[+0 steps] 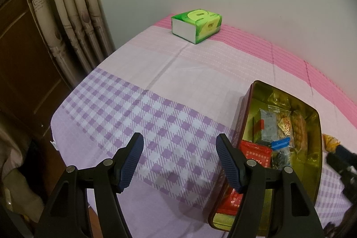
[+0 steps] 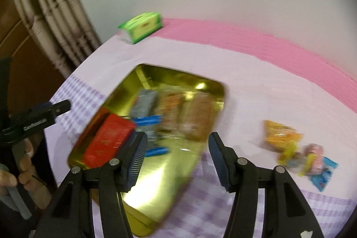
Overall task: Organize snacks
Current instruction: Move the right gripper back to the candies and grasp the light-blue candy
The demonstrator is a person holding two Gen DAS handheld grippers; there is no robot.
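Taking the gold tin (image 2: pixel 196 90) as landmark and reading across: to its left the left gripper (image 1: pixel 179 162) hangs over bare checked cloth, jaws about half apart with nothing between them. Behind the tin, at the far corner by the wall, sits a green tissue pack (image 1: pixel 196 25). Inside the tin lie the snacks already stowed: a red packet (image 2: pixel 107 139) at the left end, then clear-wrapped pastries with blue clips (image 2: pixel 147 121). The right gripper (image 2: pixel 177 156) hovers over the tin's near, bare end, jaws part open and holding nothing.

Judging by that, one snack is just dropped in and the next fetch is due. To the right of the tin, apart from it on the cloth, wait an orange packet (image 2: pixel 282 137) and a pink-and-blue one (image 2: pixel 319 165), touching each other. The next move calls for the right gripper to swing right, come down over the orange packet and close on its crinkly wrap.

The worktop (image 1: pixel 169 73) drops off left of the tin beside the curtain (image 1: pixel 67 15); open cloth lies all round the loose packets, so the path is free.
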